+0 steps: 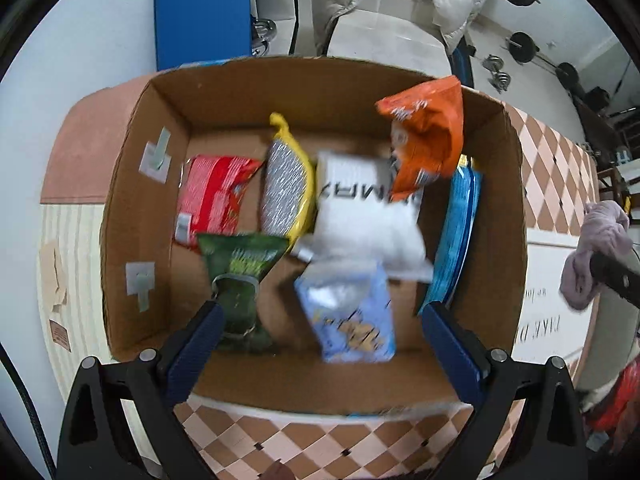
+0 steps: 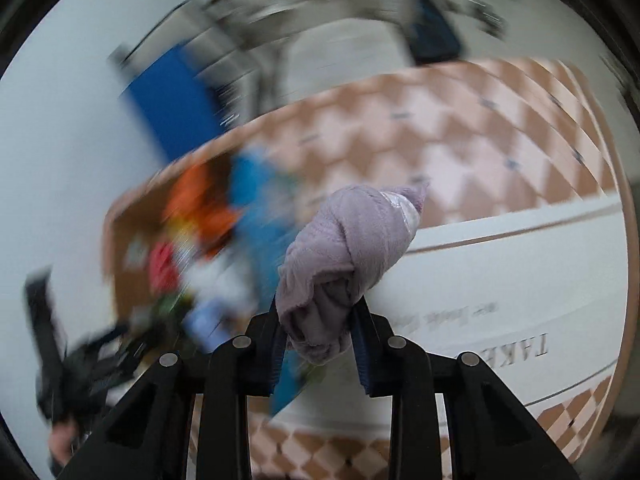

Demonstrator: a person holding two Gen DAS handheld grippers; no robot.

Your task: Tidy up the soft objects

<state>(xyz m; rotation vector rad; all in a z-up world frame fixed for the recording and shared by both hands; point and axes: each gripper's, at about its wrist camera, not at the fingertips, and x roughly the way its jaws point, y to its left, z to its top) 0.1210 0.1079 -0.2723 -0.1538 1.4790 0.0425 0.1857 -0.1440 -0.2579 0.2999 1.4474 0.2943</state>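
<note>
My left gripper [image 1: 320, 312] is open and empty above the near side of a cardboard box [image 1: 132, 184]. In the box lie a red packet [image 1: 212, 196], a yellow-edged sponge cloth [image 1: 286, 188], a white pouch [image 1: 360, 208], an orange bag [image 1: 428, 132], a green packet [image 1: 240, 268], a pale blue snack bag [image 1: 352, 316] and a blue pack [image 1: 456, 236]. My right gripper [image 2: 318, 312] is shut on a lilac towel [image 2: 352, 240], held in the air right of the box. The towel also shows at the right edge of the left wrist view [image 1: 596, 252]. The right wrist view is motion-blurred.
The box stands on a round table with a pink-and-white chequered cloth [image 1: 556, 168]. A white printed box [image 2: 520, 264] lies right of the cardboard box. A blue panel [image 1: 204, 12], a chair with a pale jacket [image 1: 384, 0] and dumbbells [image 1: 524, 46] stand beyond the table.
</note>
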